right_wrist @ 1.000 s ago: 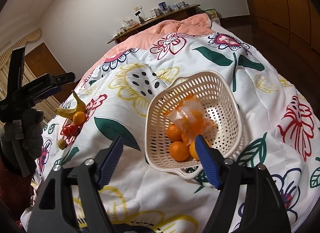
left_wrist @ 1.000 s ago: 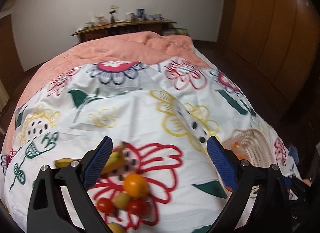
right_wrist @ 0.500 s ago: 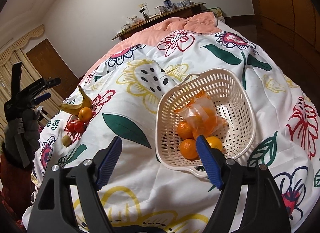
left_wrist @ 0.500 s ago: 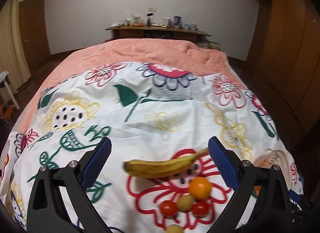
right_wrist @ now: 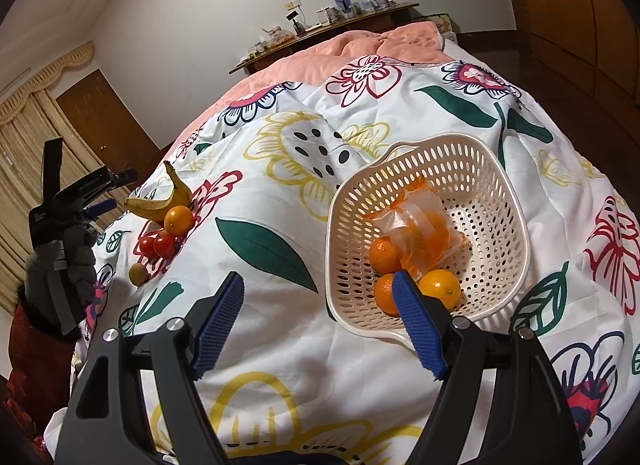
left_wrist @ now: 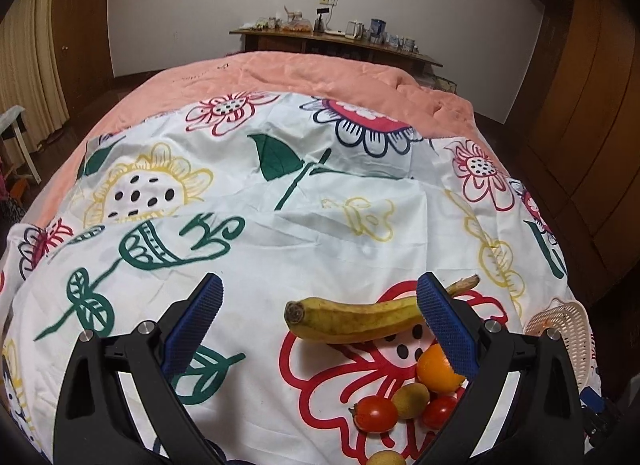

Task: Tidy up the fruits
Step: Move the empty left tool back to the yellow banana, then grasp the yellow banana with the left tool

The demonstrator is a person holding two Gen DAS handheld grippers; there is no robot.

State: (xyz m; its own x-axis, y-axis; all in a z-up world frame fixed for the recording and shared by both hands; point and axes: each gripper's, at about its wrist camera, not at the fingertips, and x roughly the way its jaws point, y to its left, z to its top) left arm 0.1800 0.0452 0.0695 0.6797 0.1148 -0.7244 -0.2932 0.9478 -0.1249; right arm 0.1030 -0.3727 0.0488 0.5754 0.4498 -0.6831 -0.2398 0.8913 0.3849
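Left wrist view: the left tongs (left_wrist: 318, 301) gape empty above the bed (left_wrist: 320, 233), a banana (left_wrist: 356, 319) lying between them. Right wrist view: the right tongs (right_wrist: 318, 307) stand released before the basket (right_wrist: 500, 201) of oranges (right_wrist: 440, 285).

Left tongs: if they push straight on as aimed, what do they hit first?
Likely bare quilt. The left tongs stand open; the banana lies low and right of centre, under the right pad, so it may get clipped. Depth unclear.

Both wrist views downward, sharing bedspread (left_wrist: 320, 225) fruit.
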